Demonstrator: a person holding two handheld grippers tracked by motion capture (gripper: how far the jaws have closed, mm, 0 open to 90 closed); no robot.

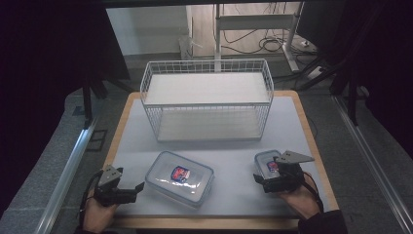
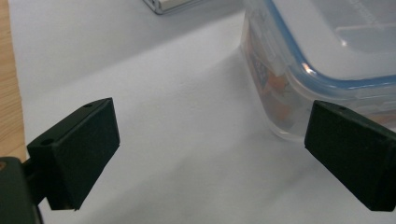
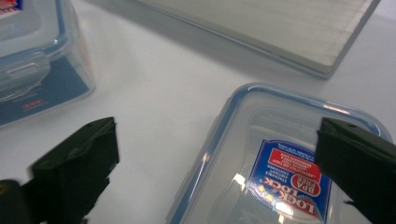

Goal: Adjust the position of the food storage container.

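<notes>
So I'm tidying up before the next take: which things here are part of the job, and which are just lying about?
In the job: big box, small box, wire basket, left claw, right claw.
Lying about: cables, desk frame.

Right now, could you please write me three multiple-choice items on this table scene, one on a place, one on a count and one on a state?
1. Where does the white wire basket stand?
A. At the far side of the table, beyond the containers
B. Between the two grippers
C. On top of the large container

2. How many clear plastic containers with blue-rimmed lids lie on the table?
A. One
B. Two
C. Four

3. How do the jaws of the left gripper stand?
A. Shut on a lid
B. Shut on nothing
C. Open, with nothing between them

Answers:
1 A: the high view shows it behind both containers.
2 B: there is a large container and a small container.
3 C: the left gripper view shows the pads apart over bare table.
</notes>
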